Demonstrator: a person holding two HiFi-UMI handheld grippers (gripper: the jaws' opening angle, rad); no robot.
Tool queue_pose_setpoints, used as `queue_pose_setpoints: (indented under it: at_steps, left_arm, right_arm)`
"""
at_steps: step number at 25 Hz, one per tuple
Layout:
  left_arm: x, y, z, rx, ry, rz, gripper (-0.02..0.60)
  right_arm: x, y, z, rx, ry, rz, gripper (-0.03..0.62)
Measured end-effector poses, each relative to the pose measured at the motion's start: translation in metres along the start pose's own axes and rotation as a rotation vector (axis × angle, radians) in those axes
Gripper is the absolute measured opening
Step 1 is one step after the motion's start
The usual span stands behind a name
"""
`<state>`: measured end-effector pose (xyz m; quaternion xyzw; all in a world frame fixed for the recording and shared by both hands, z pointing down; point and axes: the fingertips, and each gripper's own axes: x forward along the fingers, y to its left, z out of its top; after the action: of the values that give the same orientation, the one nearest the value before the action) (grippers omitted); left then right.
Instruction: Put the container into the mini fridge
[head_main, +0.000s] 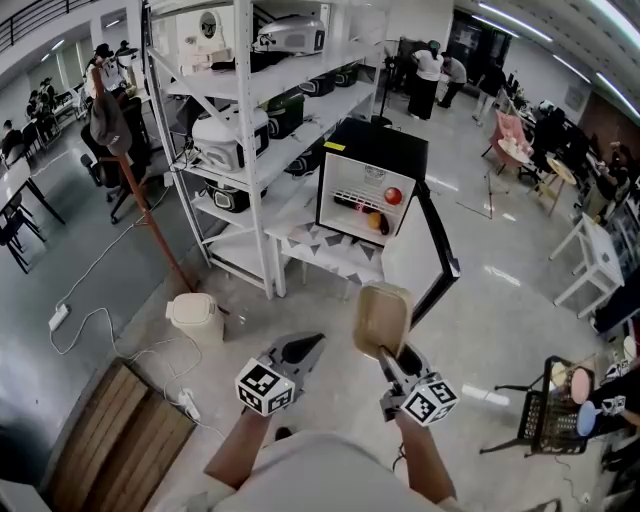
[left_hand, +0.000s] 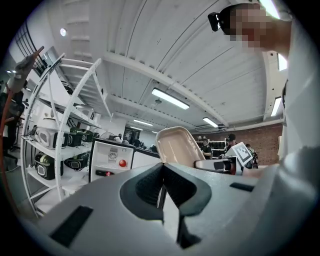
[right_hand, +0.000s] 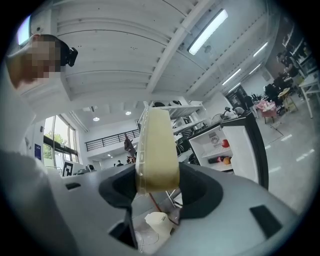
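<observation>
Head view, upper left: white shelving rack (head_main: 250, 150), shelves loaded with appliances. Just beside it at upper centre, the mini fridge (head_main: 372, 160), black shell and white inside, sits on a low table (head_main: 330, 255) with a triangle-pattern cover. The fridge door (head_main: 440, 250) hangs wide open toward frame right. Lower left on the floor there's a wooden pallet (head_main: 120, 440), and near it, left of centre, a white lidded bin (head_main: 195, 318).

The container (head_main: 382, 318) is beige and tray-shaped, standing on end in mid-air at frame centre. It's below the fridge opening and well apart from it, so it's not in the fridge yet.

My right claw (head_main: 388, 356) grips it by the lower end. In the right gripper view both pads press on it, and the body rises straight up between the 2 jaws. My left claw (head_main: 305, 345) is just left of that, lower centre. Its jaws are closed together with nothing between them, and the tips meet in the left gripper view.

Inside the fridge: 1 red round item (head_main: 393, 195) on the upper level, 1 orange item (head_main: 373, 220) below it.
</observation>
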<state>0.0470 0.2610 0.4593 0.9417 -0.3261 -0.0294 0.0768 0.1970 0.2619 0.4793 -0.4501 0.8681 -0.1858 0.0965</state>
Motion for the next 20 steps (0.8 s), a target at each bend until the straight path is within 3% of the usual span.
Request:
queue_pose_setpoints:
  at_steps: [20]
  left_arm:
    - [-0.049,0.036,-0.008,0.002,0.038,-0.033,0.005]
  right_arm:
    - [0.051,0.058,-0.042,-0.019,0.053,0.024,0.235]
